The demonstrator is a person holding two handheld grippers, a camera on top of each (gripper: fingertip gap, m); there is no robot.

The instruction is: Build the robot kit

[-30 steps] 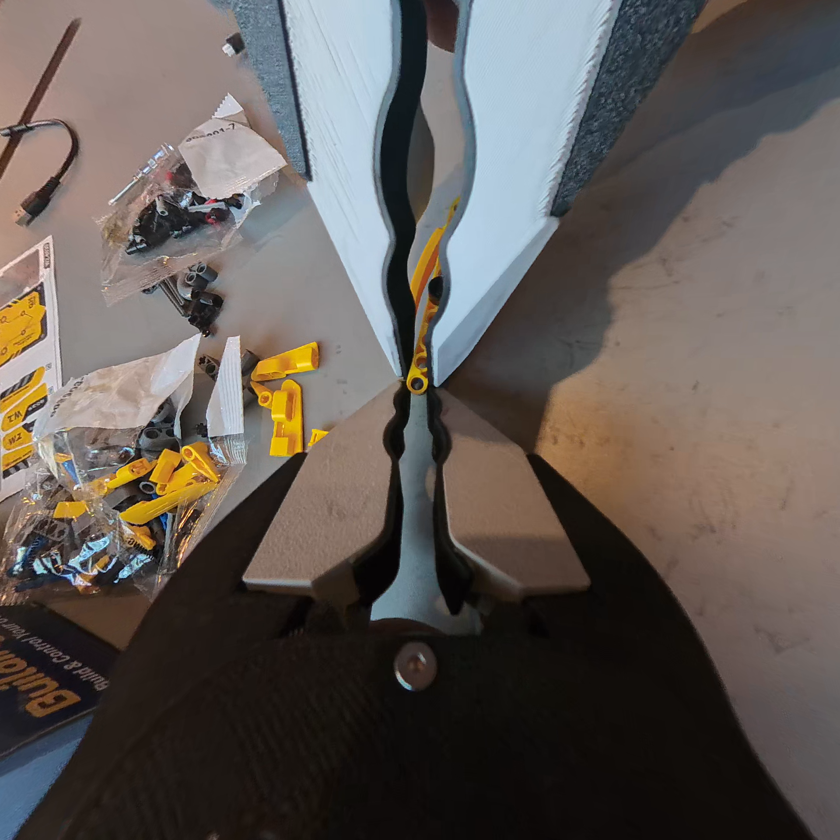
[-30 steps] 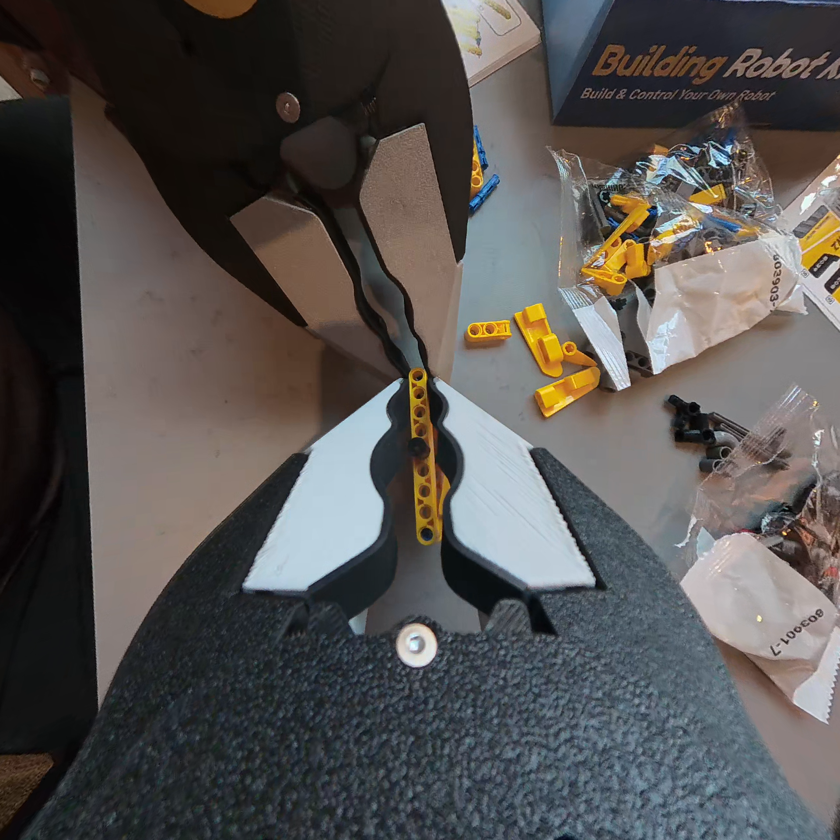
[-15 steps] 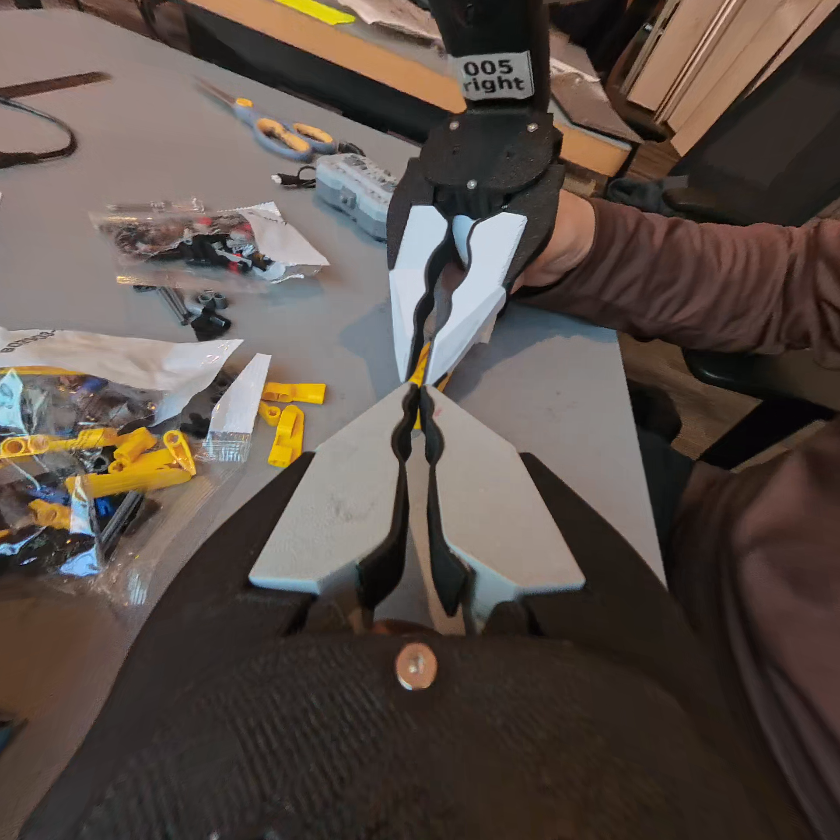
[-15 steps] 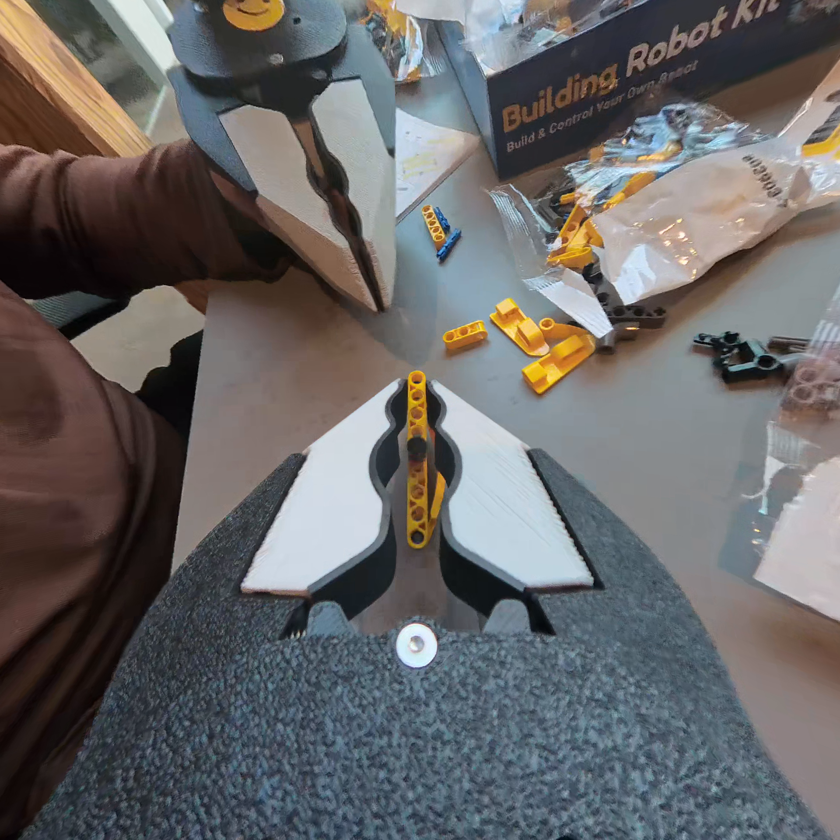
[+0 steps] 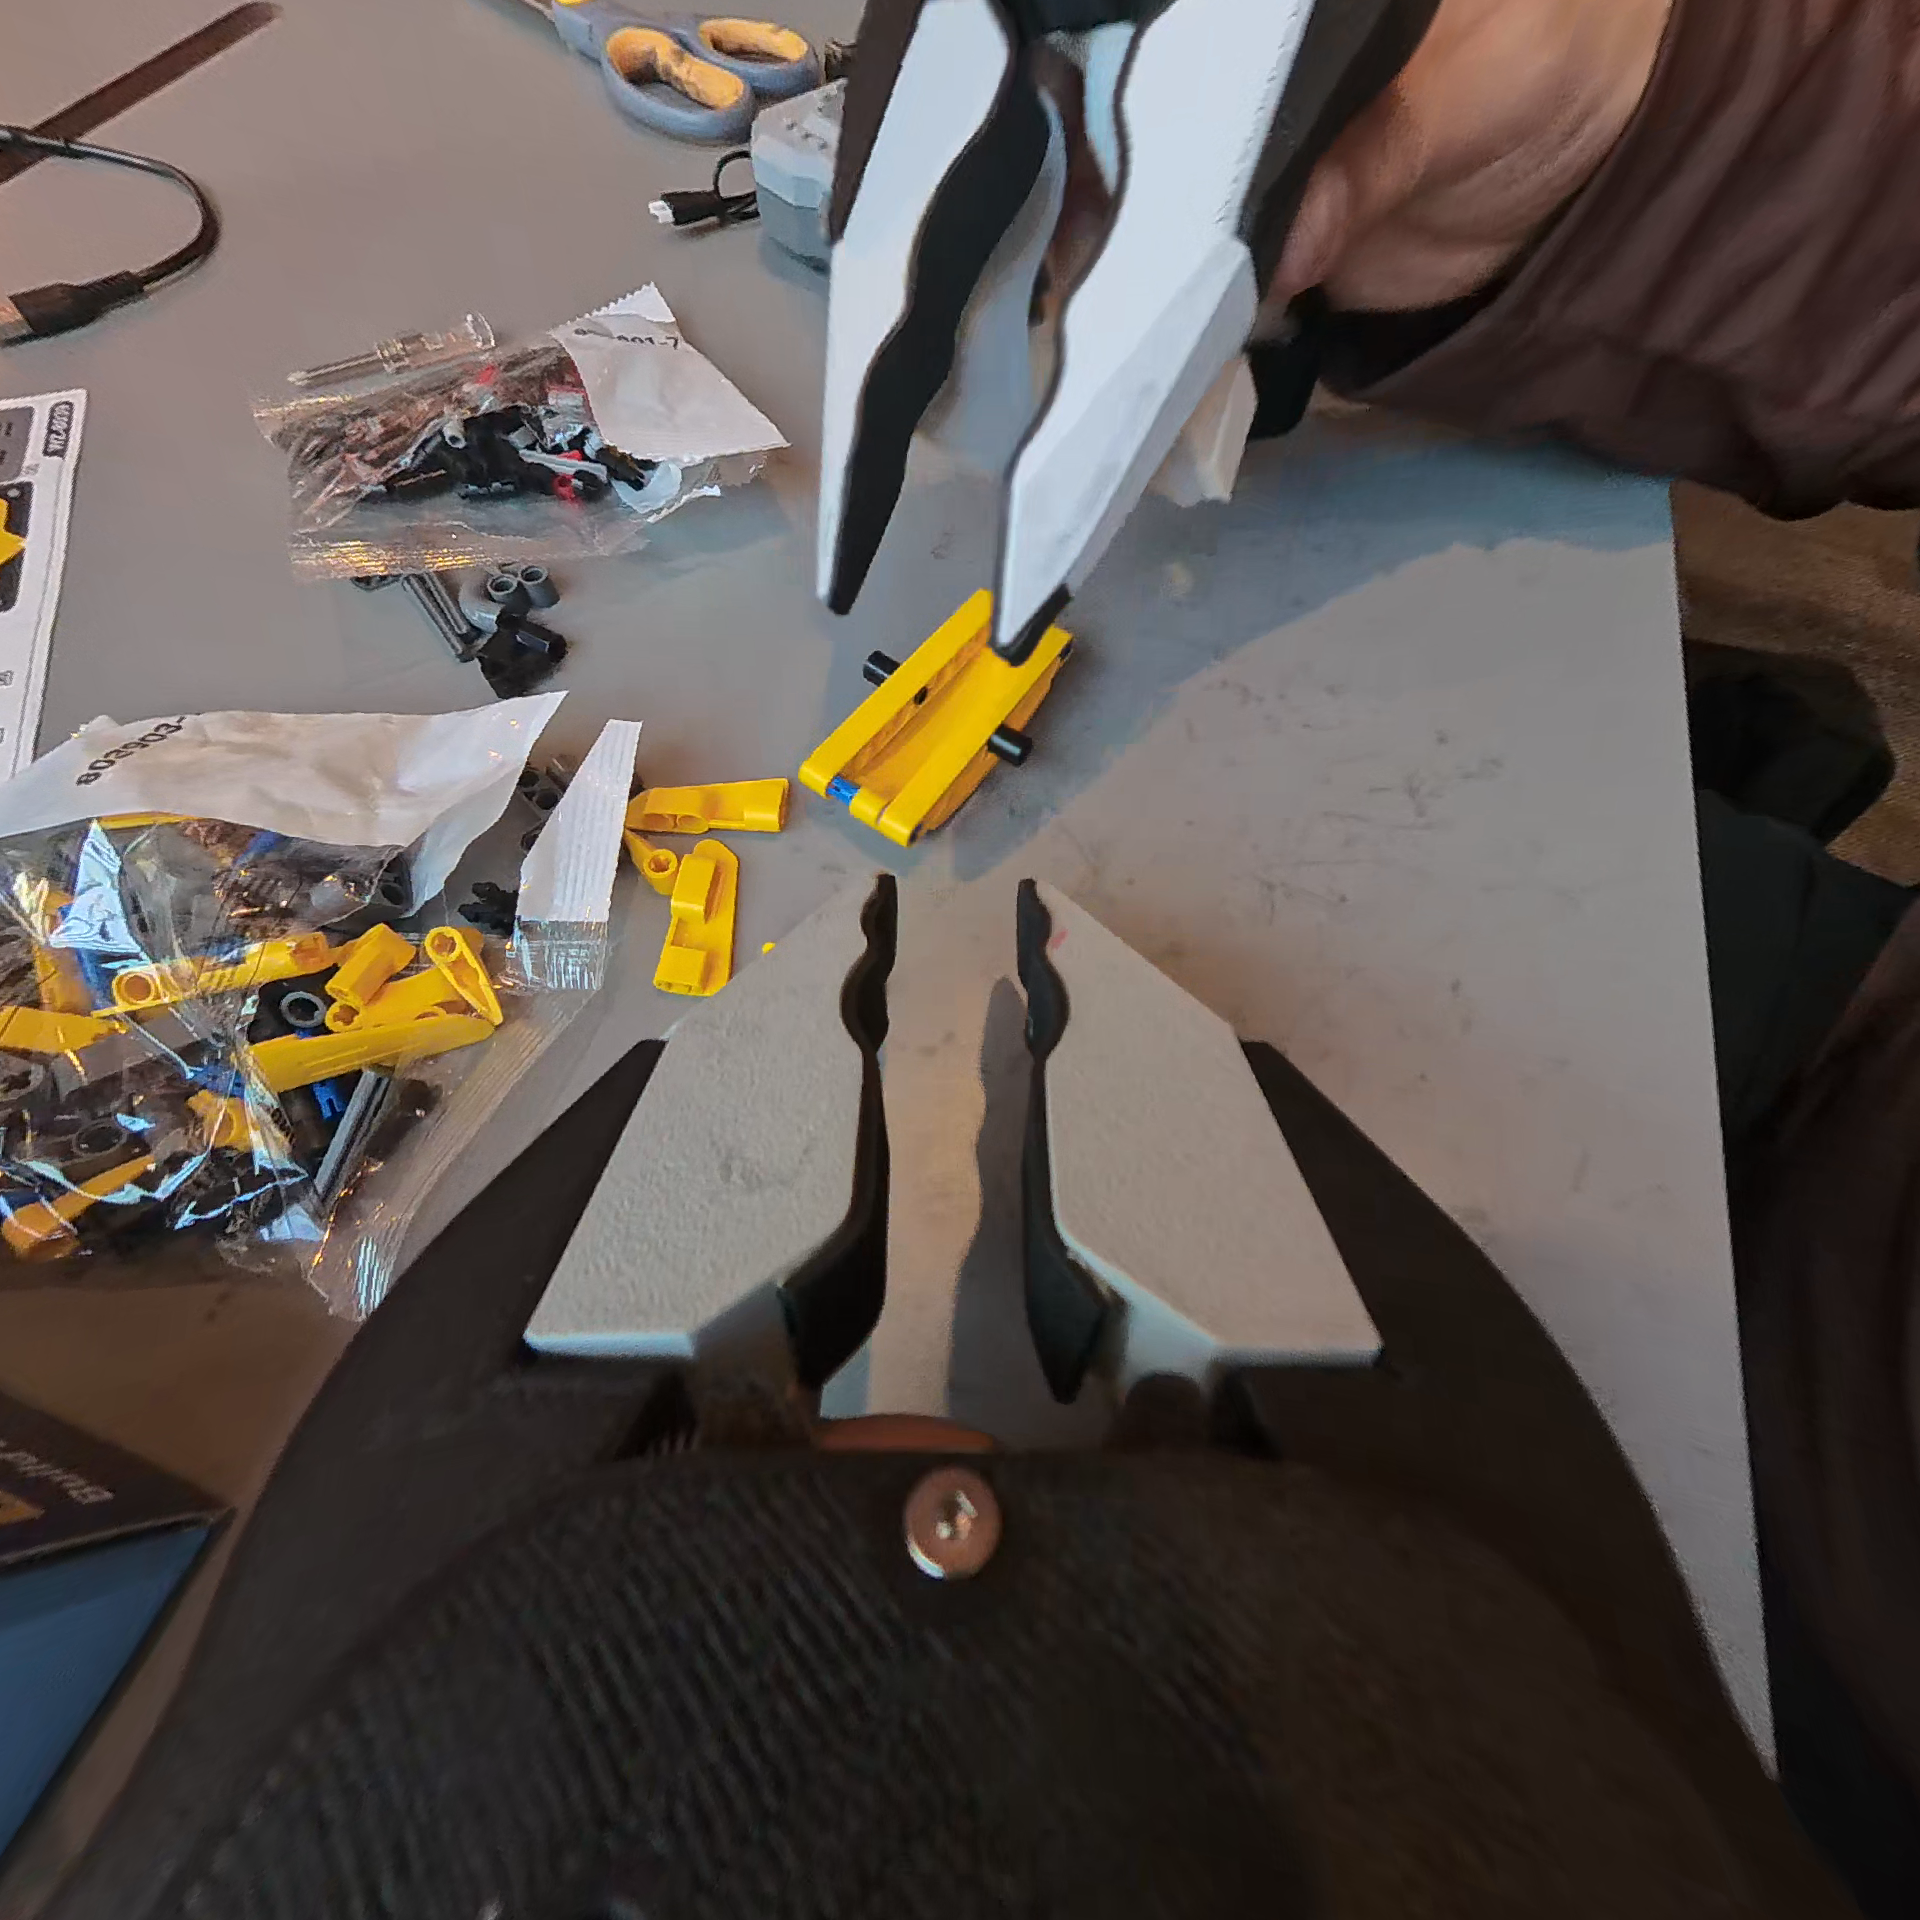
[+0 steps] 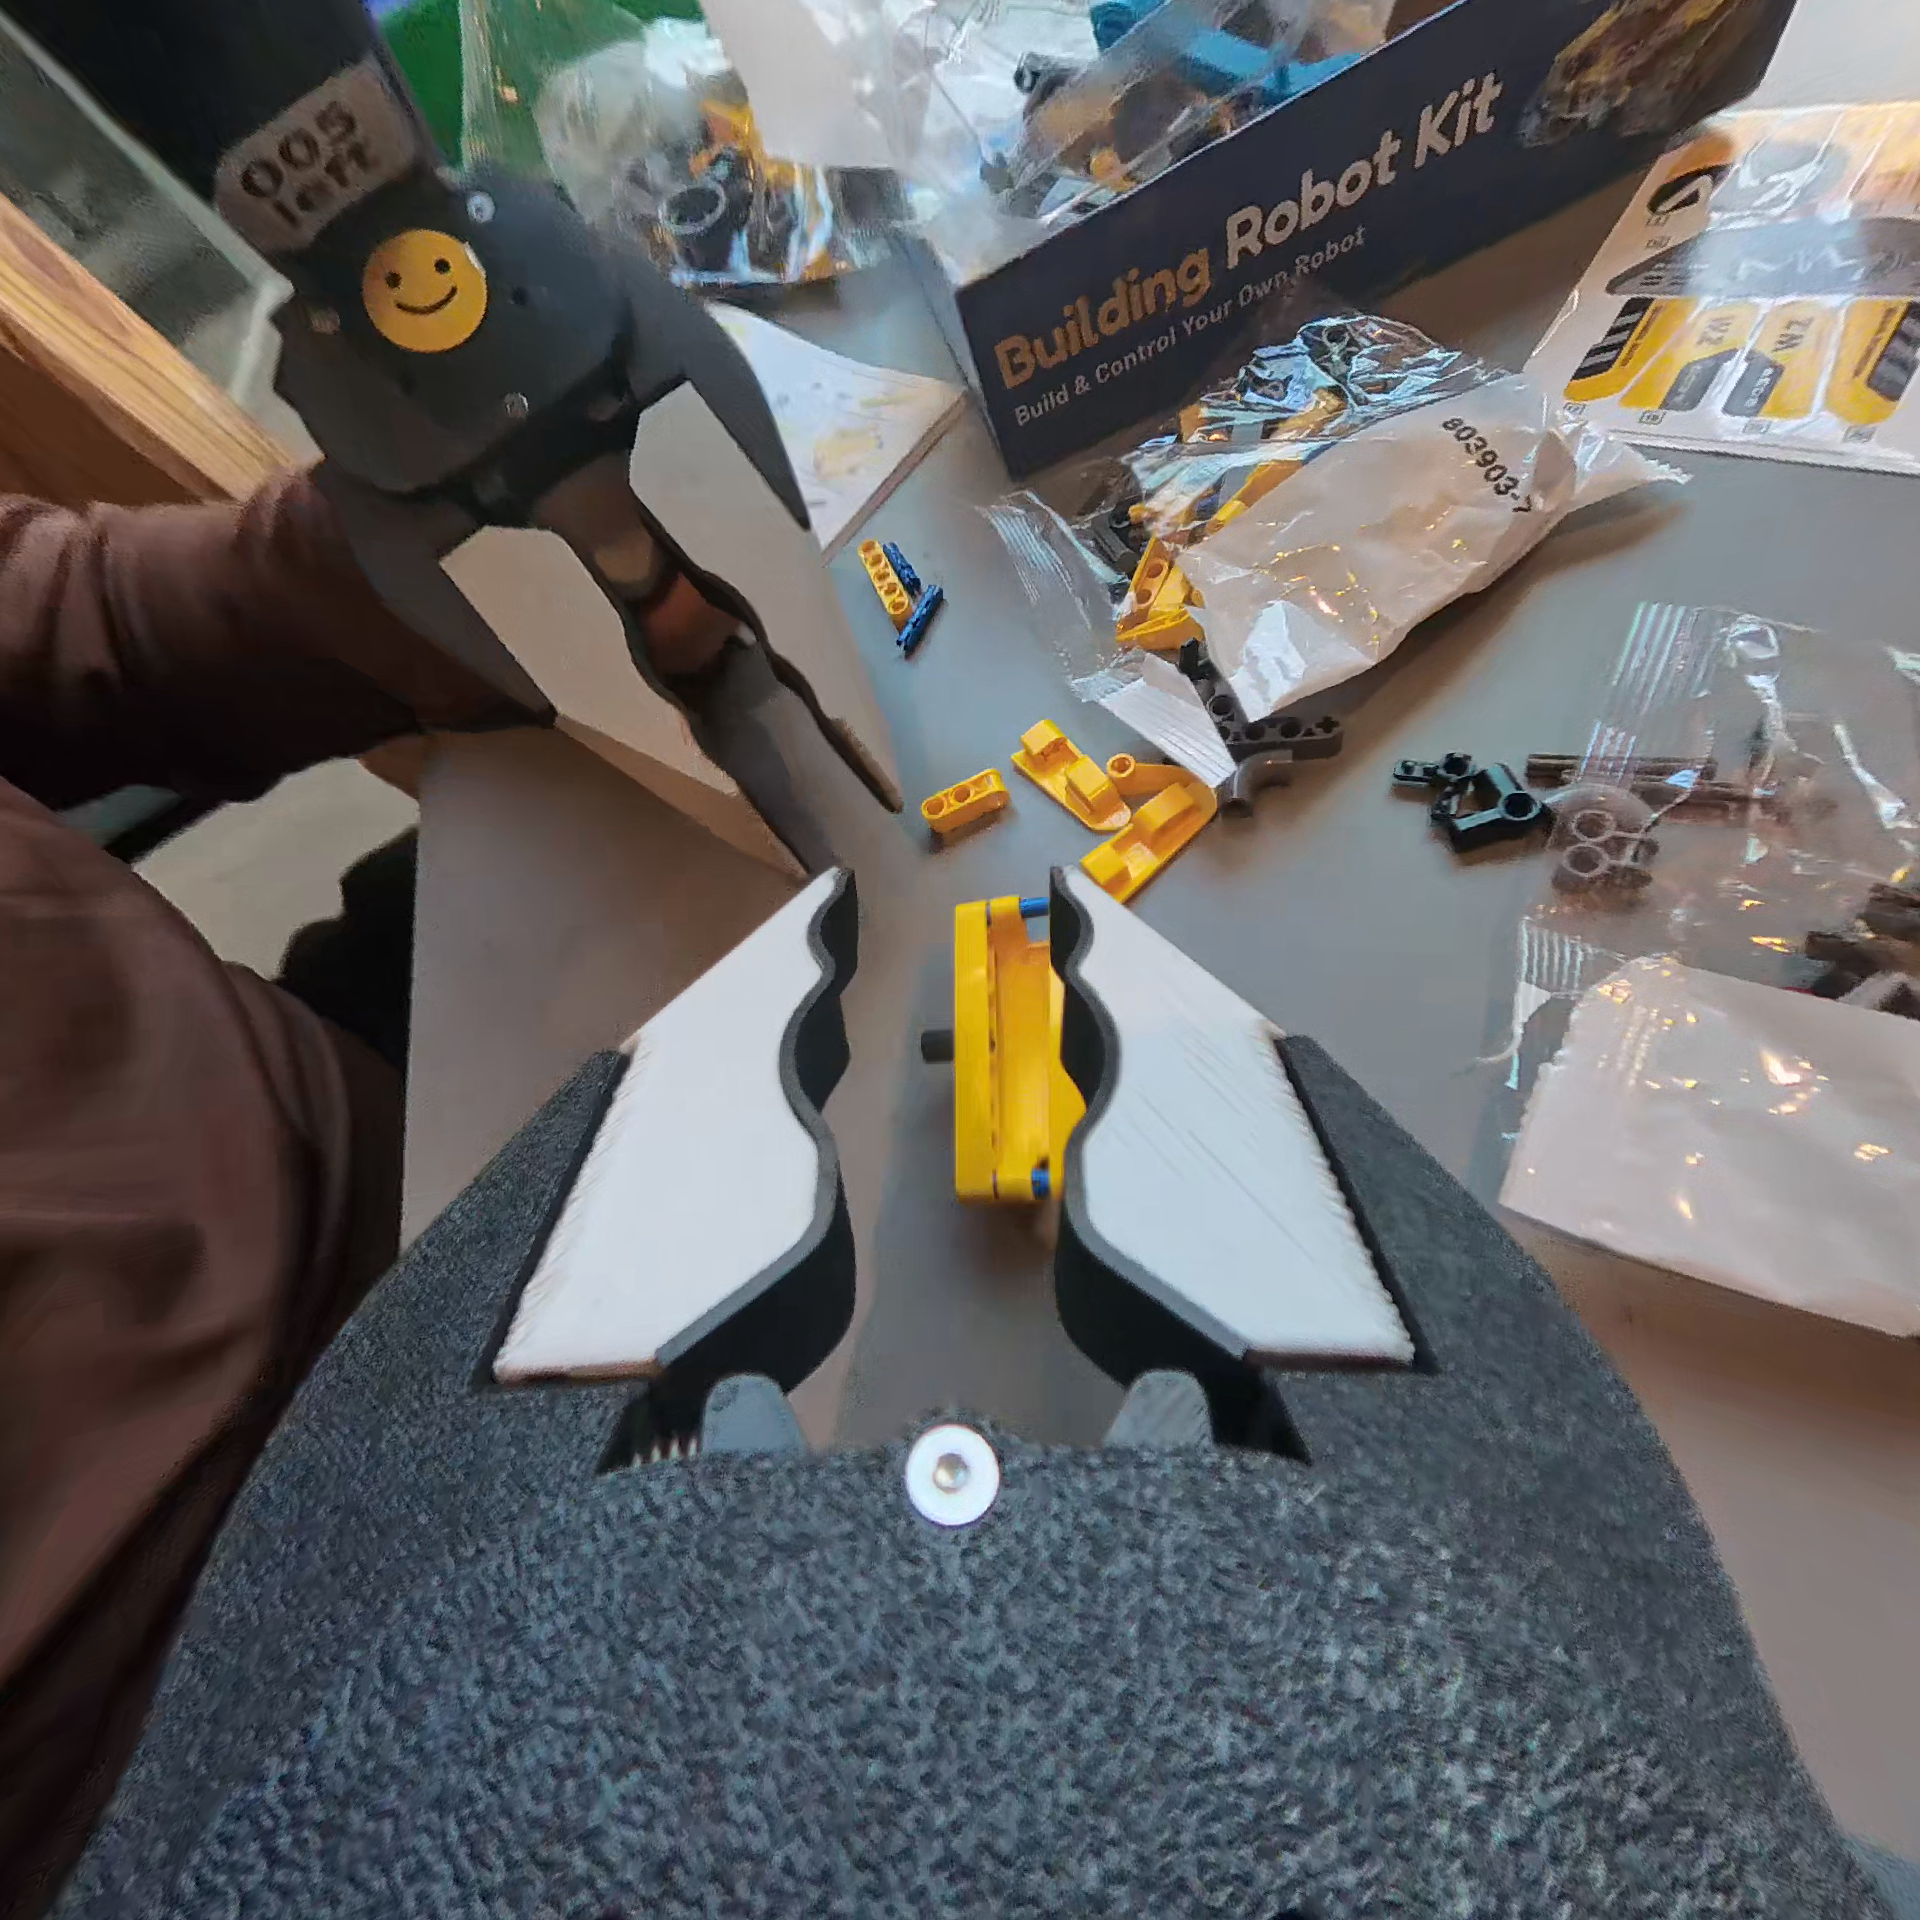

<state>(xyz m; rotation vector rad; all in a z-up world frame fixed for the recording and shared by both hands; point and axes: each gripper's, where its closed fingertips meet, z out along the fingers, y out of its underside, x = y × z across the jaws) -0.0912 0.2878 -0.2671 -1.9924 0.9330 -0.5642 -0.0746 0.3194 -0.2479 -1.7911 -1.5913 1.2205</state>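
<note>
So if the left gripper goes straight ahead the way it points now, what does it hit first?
Most likely the yellow brick assembly lying on the table, just beyond the open left gripper. The right gripper hangs right over it, one of its fingers touching it. Depth is uncertain.

A grey table [image 5: 1455, 935] with a scuffed, marked top fills both views, warm light falling across part of it (the rest lies in cooler shade). Past its edge shows brown floor [image 5: 1787, 582]. A light wooden panel [image 6: 94, 405] stands beyond the table's corner, with something glassy behind it.
</note>
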